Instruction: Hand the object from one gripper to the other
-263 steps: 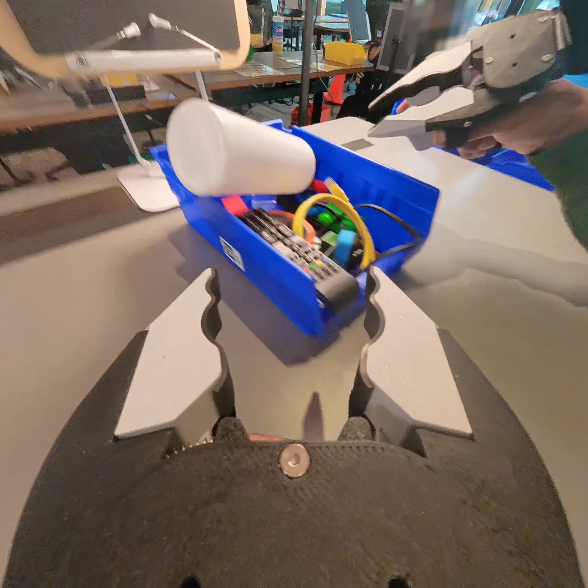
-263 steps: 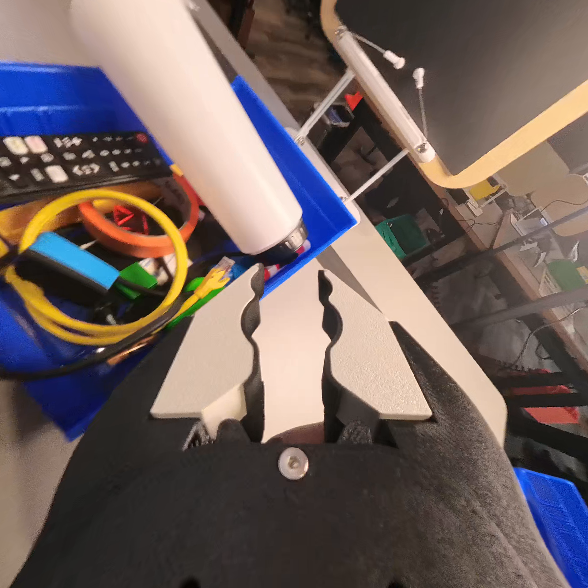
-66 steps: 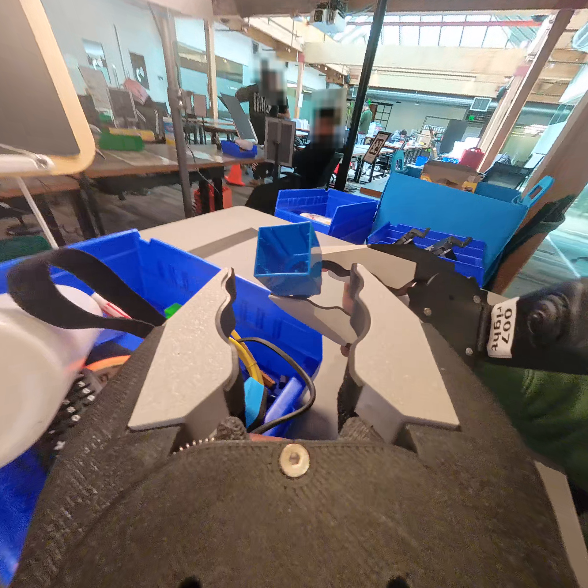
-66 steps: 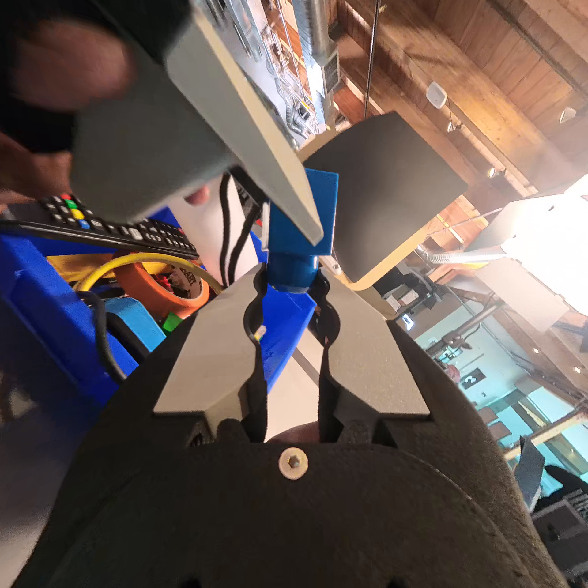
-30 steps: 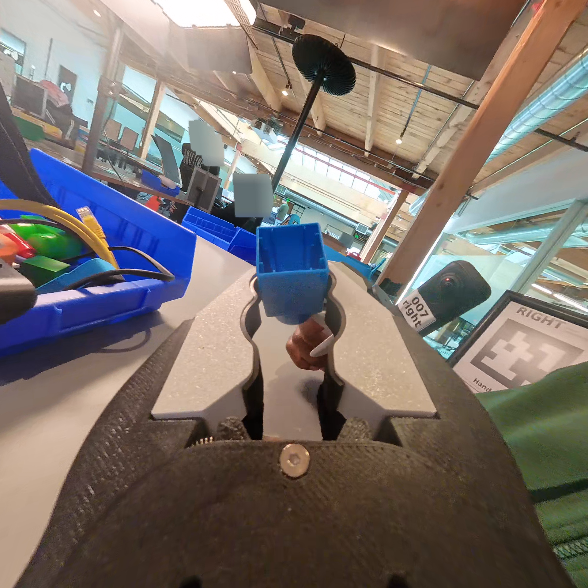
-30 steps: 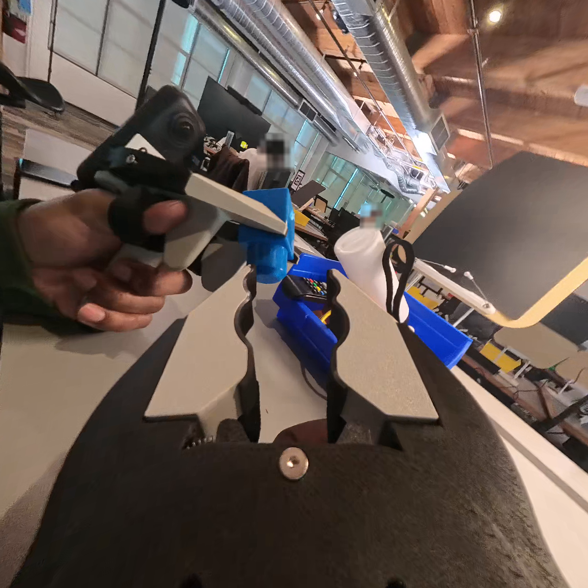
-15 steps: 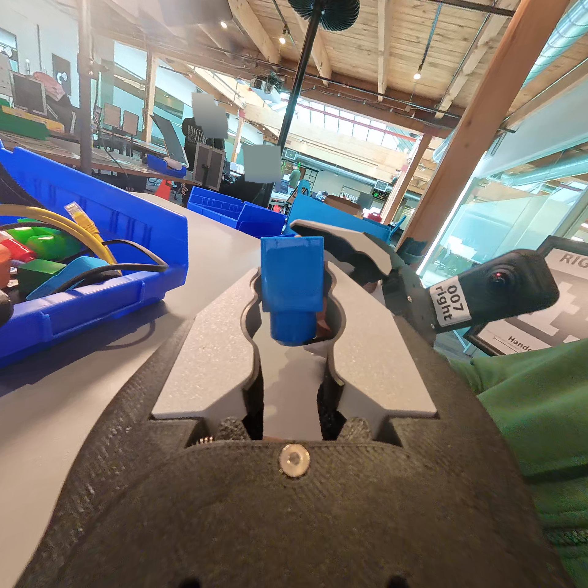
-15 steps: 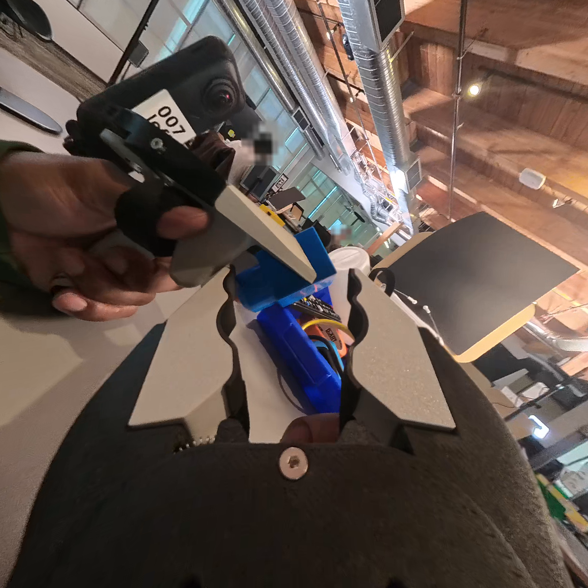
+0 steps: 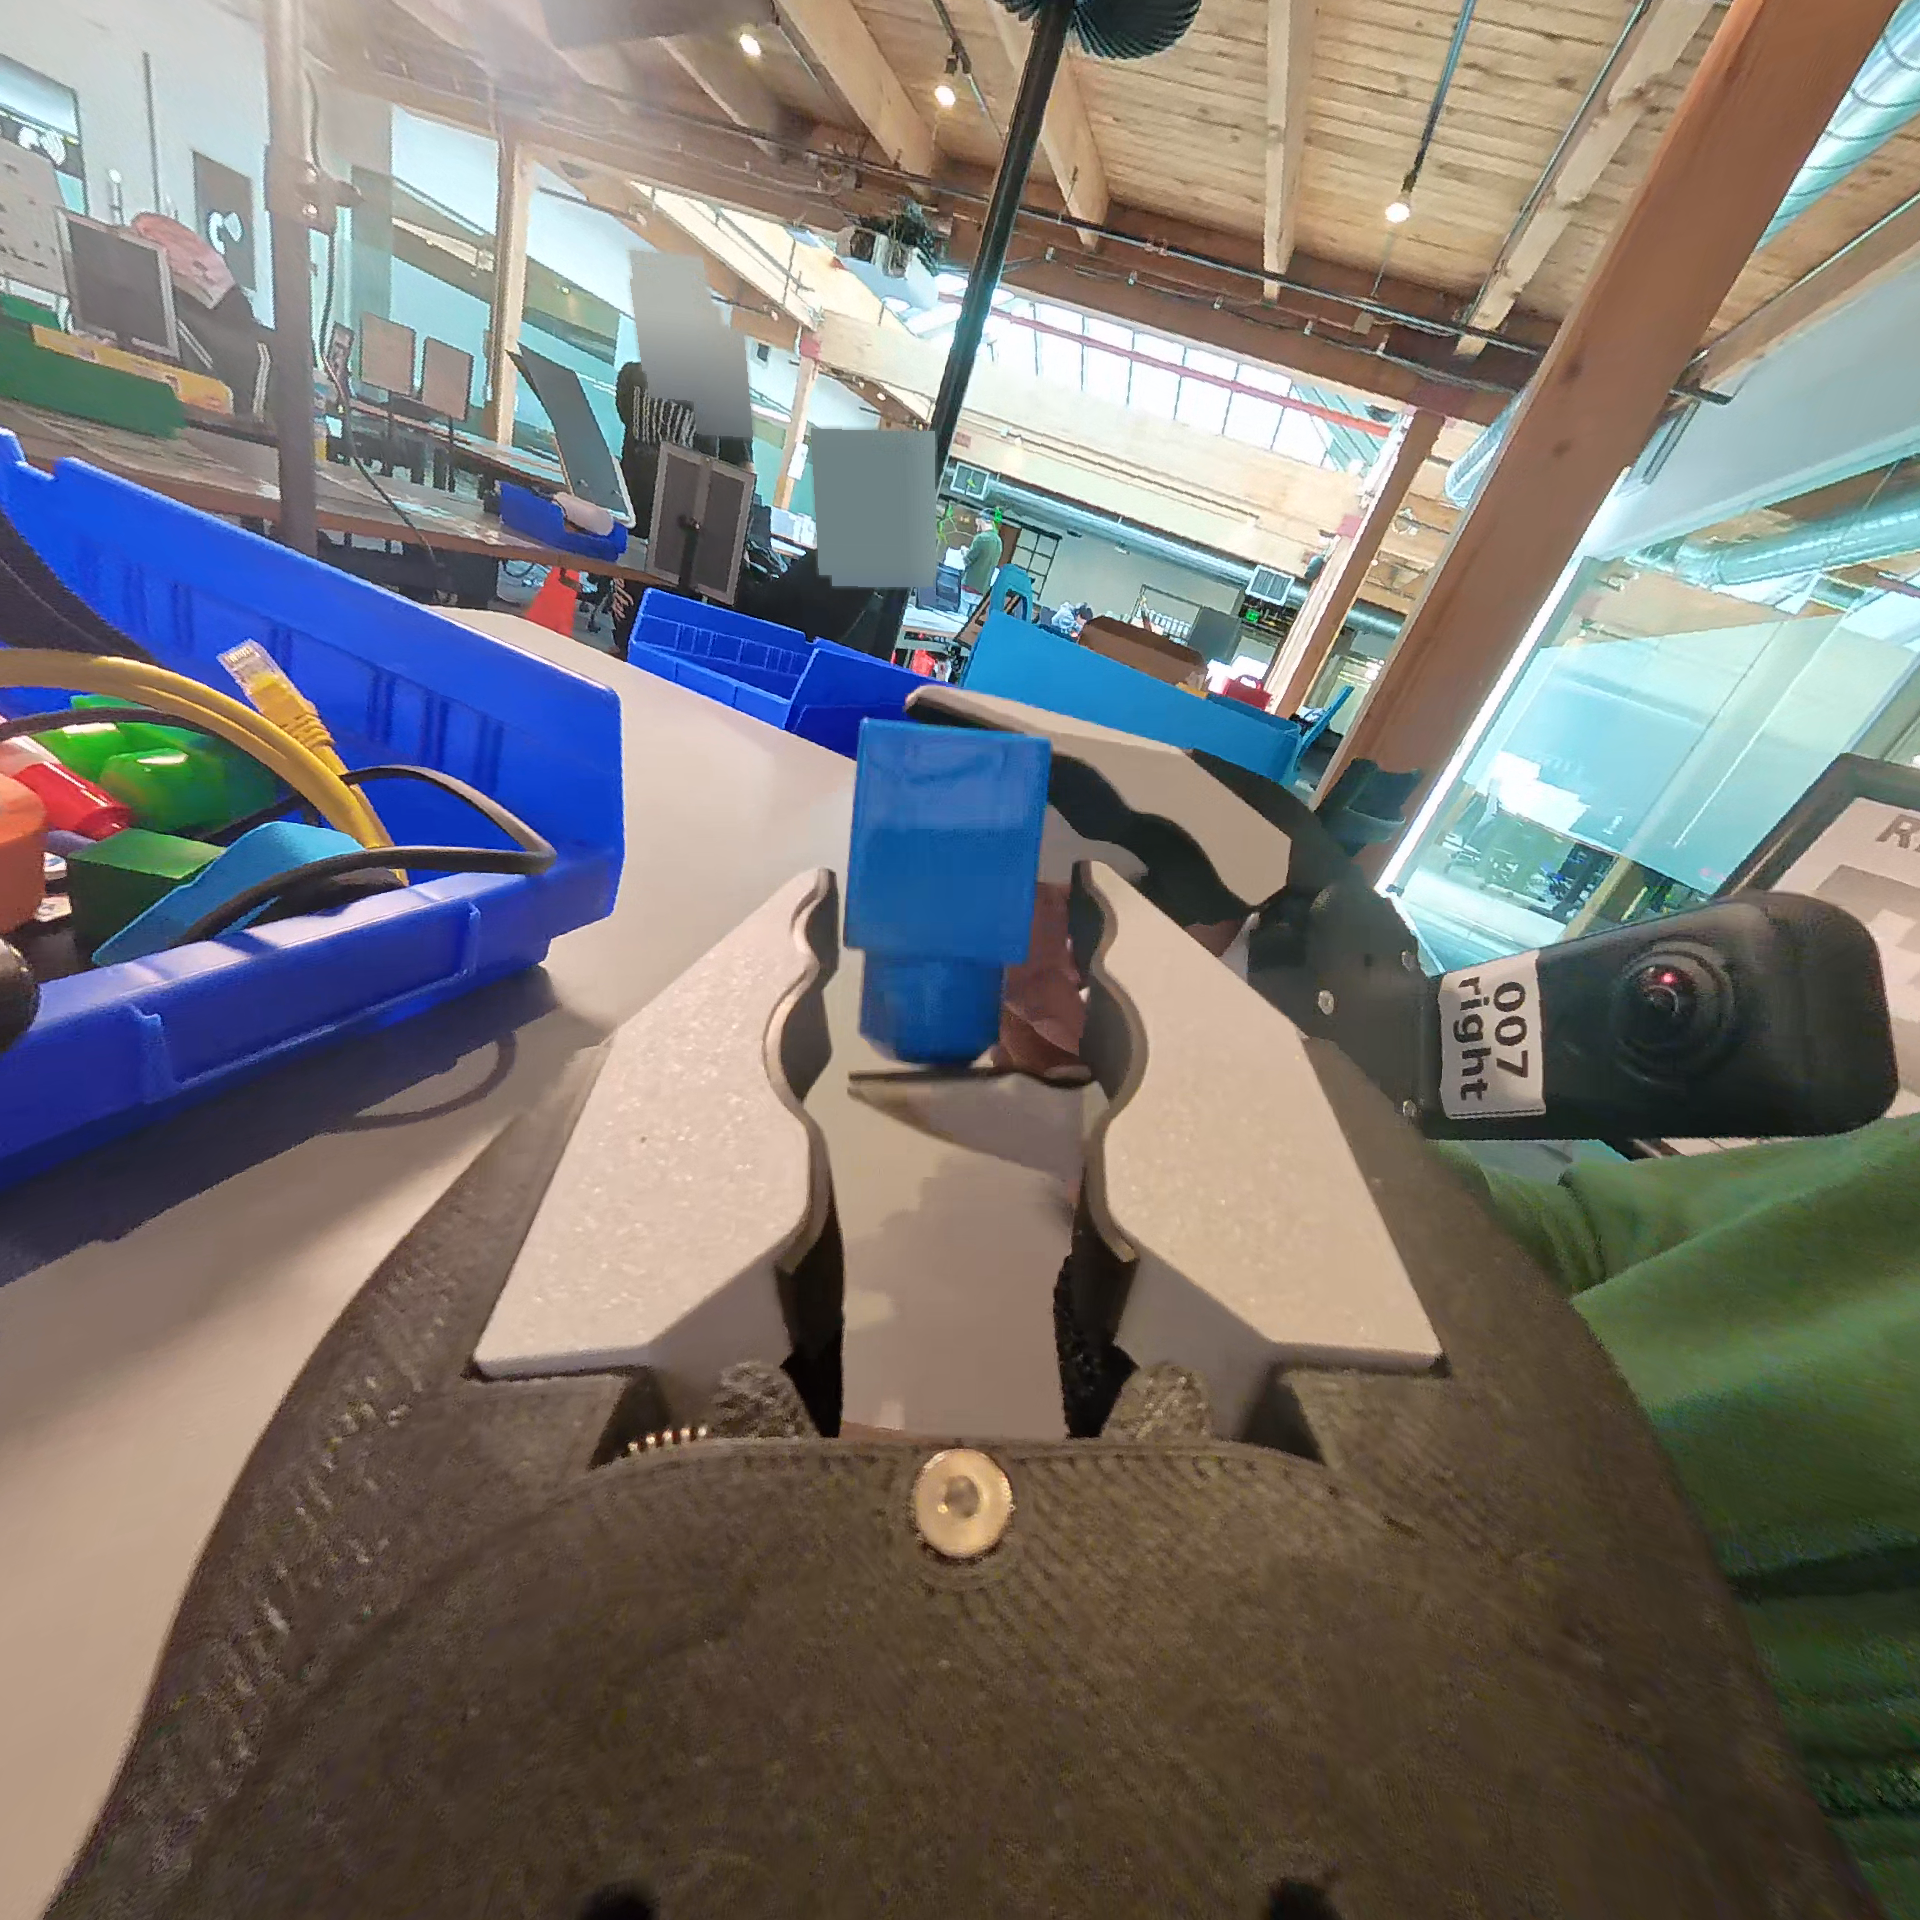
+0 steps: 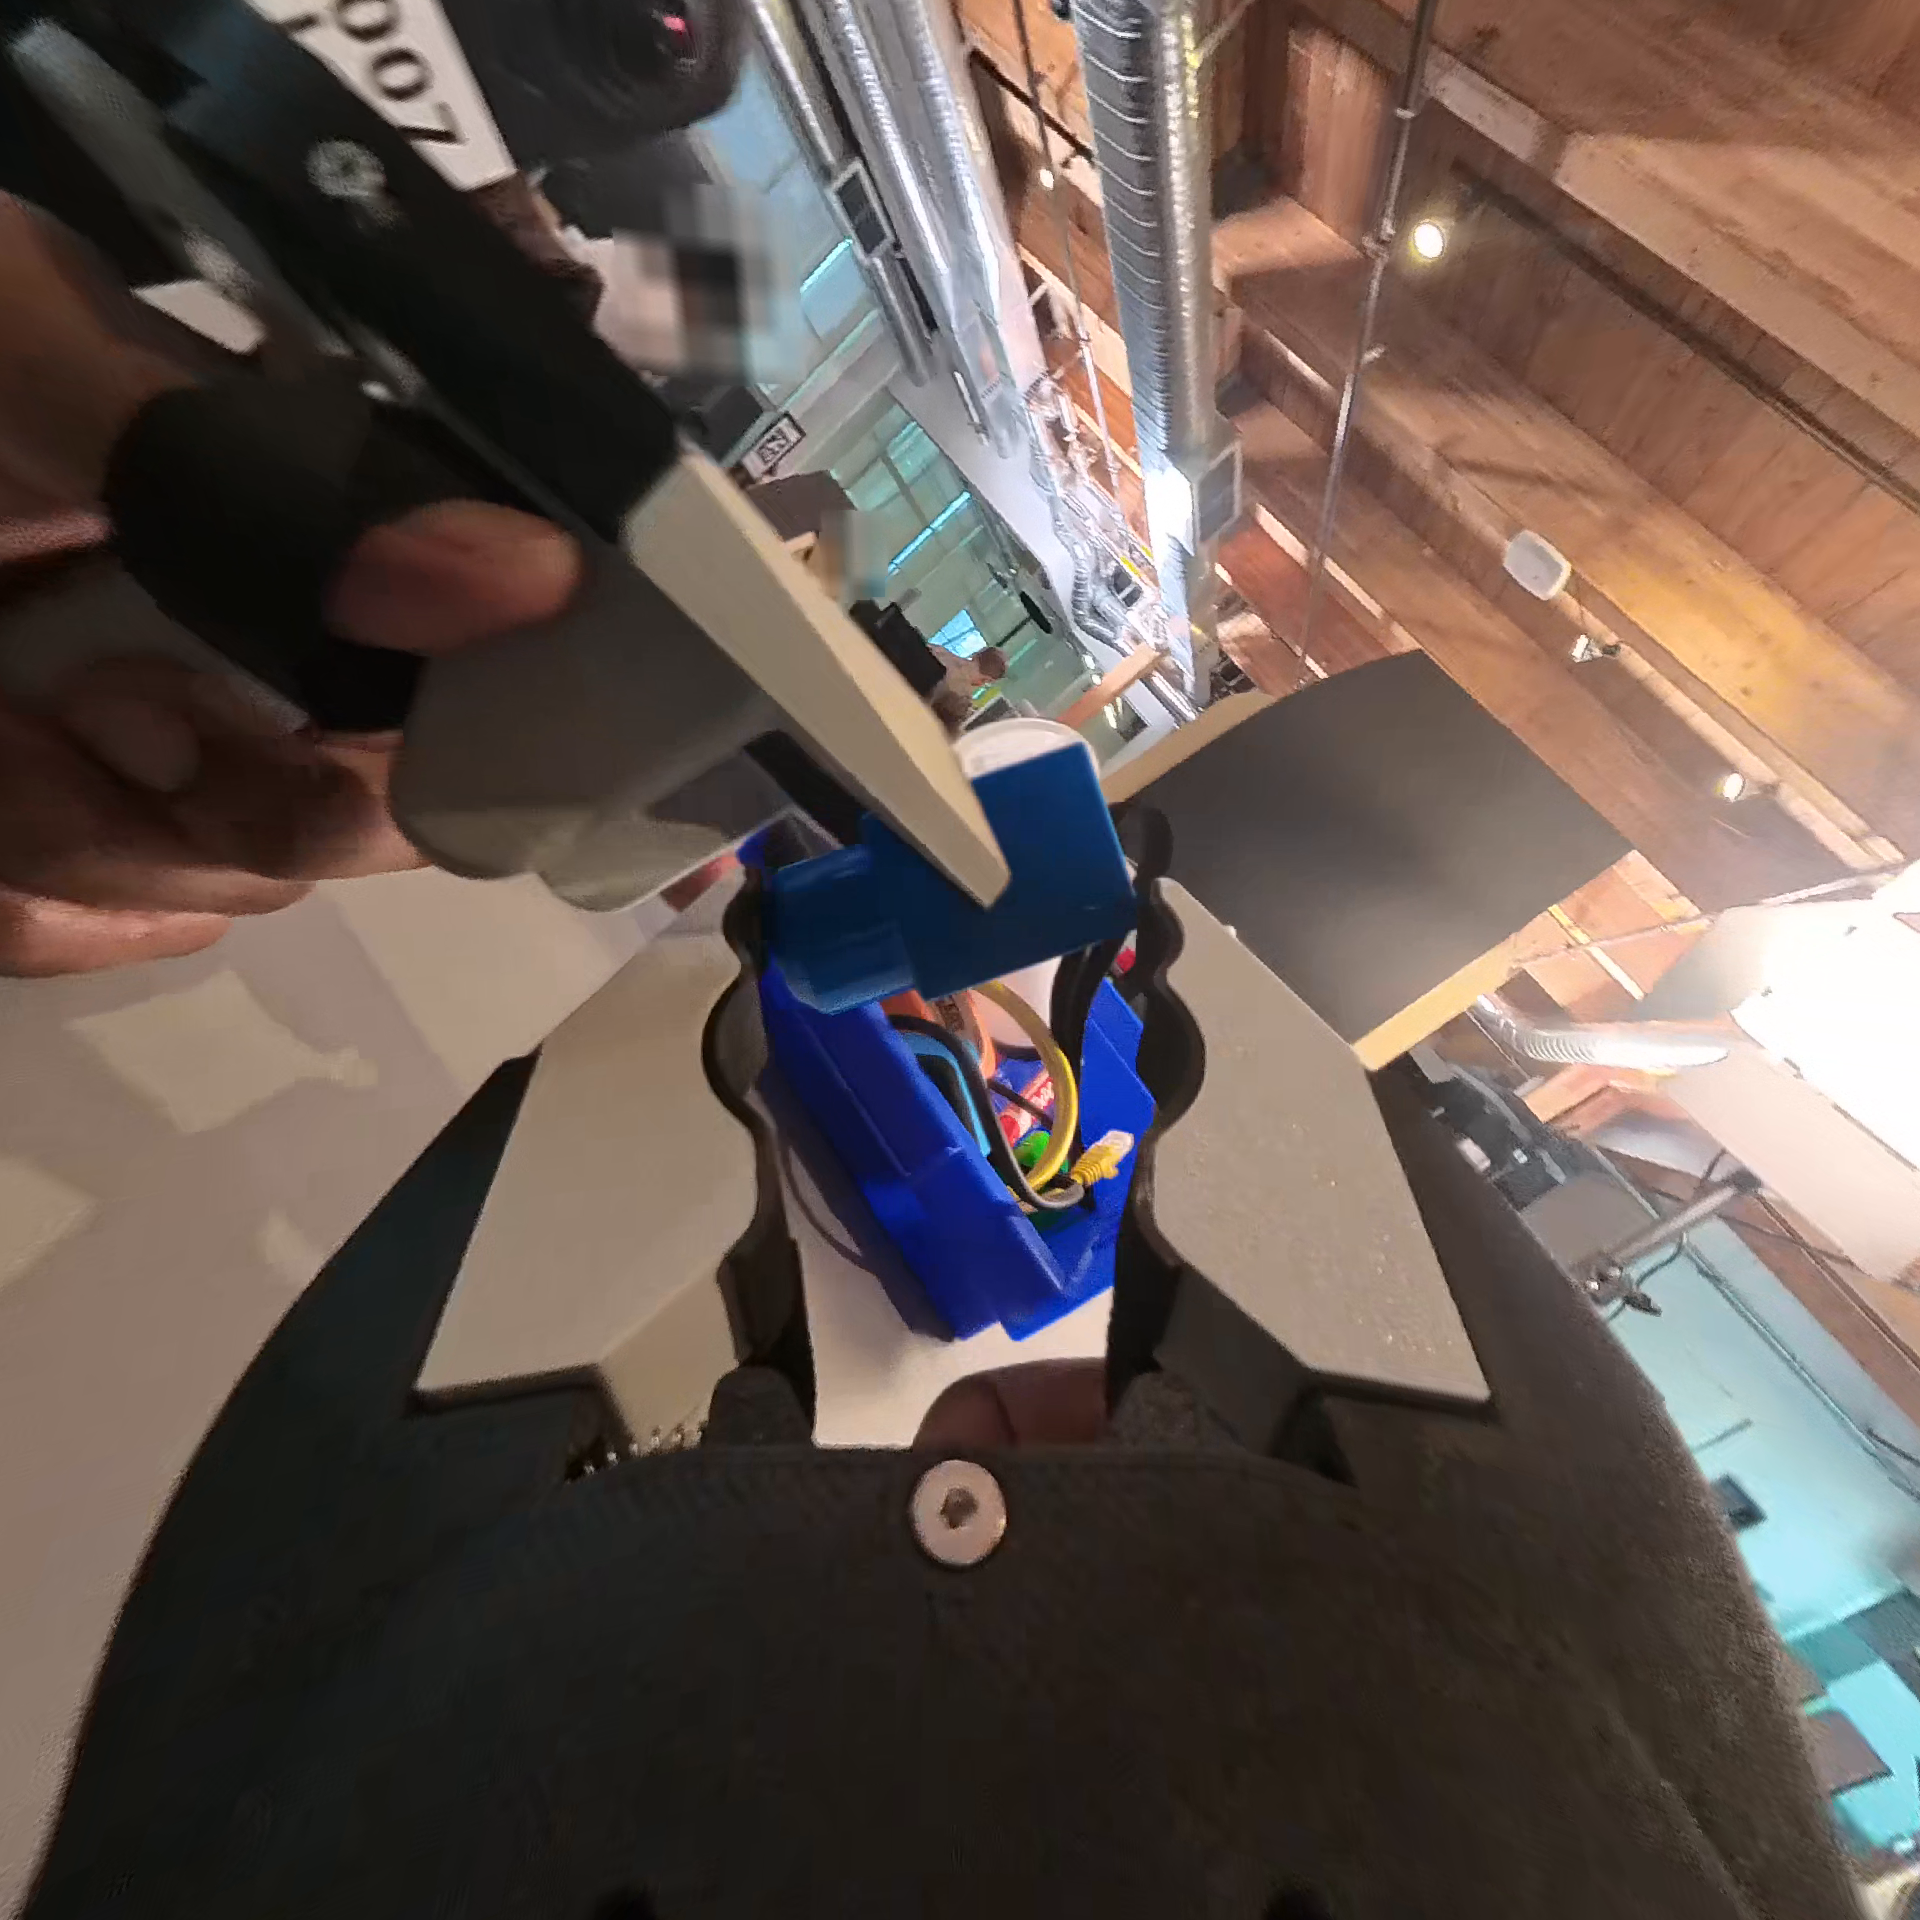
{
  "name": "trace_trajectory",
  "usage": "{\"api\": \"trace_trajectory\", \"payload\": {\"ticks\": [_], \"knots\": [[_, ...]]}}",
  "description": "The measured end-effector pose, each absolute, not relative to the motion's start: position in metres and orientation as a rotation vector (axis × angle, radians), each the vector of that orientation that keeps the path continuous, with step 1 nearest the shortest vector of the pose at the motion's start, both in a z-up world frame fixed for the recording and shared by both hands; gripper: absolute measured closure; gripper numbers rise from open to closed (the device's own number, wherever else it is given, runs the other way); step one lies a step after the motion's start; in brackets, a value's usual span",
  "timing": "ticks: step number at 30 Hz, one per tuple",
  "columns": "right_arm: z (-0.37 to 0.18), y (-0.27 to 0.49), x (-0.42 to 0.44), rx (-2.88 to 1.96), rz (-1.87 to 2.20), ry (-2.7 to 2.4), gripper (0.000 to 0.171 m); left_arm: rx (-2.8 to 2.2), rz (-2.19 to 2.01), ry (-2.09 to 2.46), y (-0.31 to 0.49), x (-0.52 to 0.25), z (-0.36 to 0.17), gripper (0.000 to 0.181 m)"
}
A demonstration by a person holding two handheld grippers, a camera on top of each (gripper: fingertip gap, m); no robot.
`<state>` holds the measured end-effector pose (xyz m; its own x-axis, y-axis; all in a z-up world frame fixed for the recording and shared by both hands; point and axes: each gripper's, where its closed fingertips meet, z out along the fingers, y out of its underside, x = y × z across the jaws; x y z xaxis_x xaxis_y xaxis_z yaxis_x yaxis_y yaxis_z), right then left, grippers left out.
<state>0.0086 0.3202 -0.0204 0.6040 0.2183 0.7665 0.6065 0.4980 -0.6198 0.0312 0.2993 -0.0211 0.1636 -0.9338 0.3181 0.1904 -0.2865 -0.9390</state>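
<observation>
The object is a small blue box with a narrower stem (image 9: 940,873). My left gripper (image 9: 951,904) is shut on it and holds it in the air above the grey table. In the left wrist view one right finger (image 9: 1143,800) passes above the box and the other (image 9: 966,1107) below it. In the right wrist view the blue box (image 10: 997,894) sits between the tips of my open right gripper (image 10: 945,909), close to both fingers. A left finger (image 10: 810,707) presses on it from the upper left; the other left finger is hidden.
A large blue bin (image 9: 312,935) with a yellow cable, green blocks and a black cable stands on the grey table (image 9: 156,1403) to the left; it also shows in the right wrist view (image 10: 935,1226). More blue bins (image 9: 748,665) stand farther back. A green sleeve (image 9: 1714,1351) is at the right. Both grippers' tips are close together, under 4 cm apart.
The right gripper has closed in on the left one, and its open fingers now straddle the blue box. The left gripper still holds the box.
</observation>
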Motion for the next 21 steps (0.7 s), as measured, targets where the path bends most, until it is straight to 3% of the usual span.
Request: {"api": "trace_trajectory", "payload": {"ticks": [4,8,12,15,21], "knots": [[-0.004,0.323,0.024,-1.066,-0.249,-0.810,0.098,-1.386,-1.324,0.759,0.303,0.030,-0.020,0.118],[0.001,0.321,0.027,-1.047,-0.246,-0.784,0.098,-1.386,-1.317,0.782,0.300,0.032,-0.021,0.118],[0.000,0.313,0.017,-0.988,-0.274,-0.833,0.098,-1.380,-1.343,0.800,0.297,0.033,-0.021,0.128],[-0.002,0.312,0.013,-0.978,-0.277,-0.855,0.098,-1.352,-1.362,0.840,0.290,0.034,-0.020,0.148],[-0.003,0.311,0.012,-0.998,-0.209,-0.864,0.101,-1.328,-1.101,0.853,0.300,0.029,-0.022,0.149]]}}
